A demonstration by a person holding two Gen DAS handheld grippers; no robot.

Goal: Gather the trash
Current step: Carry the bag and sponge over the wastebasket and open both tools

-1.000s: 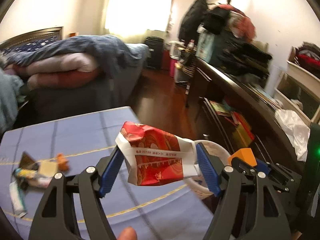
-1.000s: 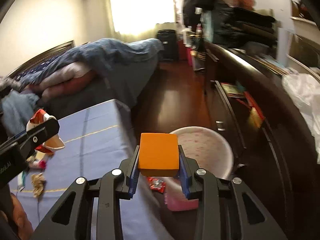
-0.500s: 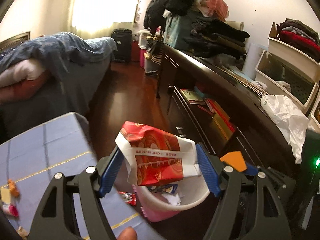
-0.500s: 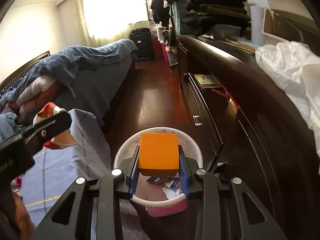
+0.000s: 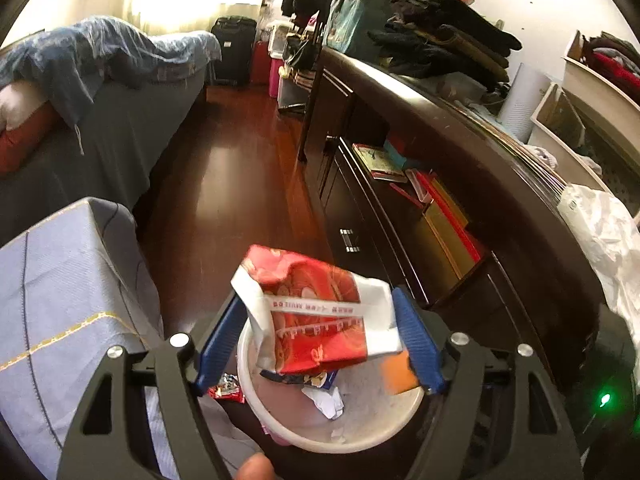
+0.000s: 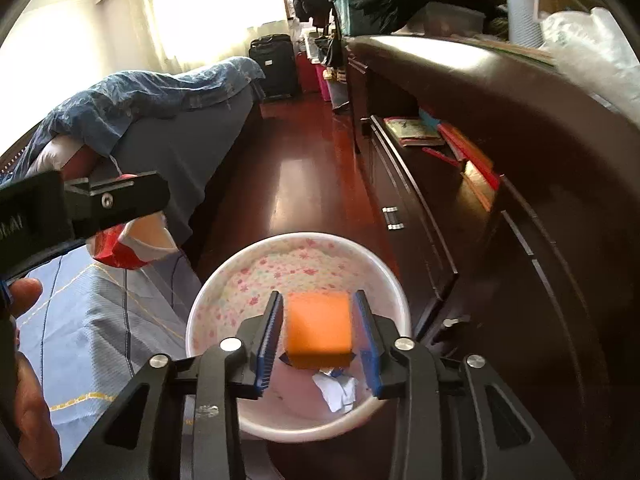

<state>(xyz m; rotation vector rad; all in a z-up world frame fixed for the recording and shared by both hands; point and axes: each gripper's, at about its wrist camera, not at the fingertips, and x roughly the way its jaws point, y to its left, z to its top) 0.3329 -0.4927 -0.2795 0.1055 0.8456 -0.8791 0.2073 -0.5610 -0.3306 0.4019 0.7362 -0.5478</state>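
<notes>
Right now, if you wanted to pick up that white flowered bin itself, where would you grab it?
Grip the bin by its rim, coming straight down from above, one finger of the tongs inside and one outside. It stands upright with its mouth open, its wall is thin, and the round body looks too wide to span.
</notes>
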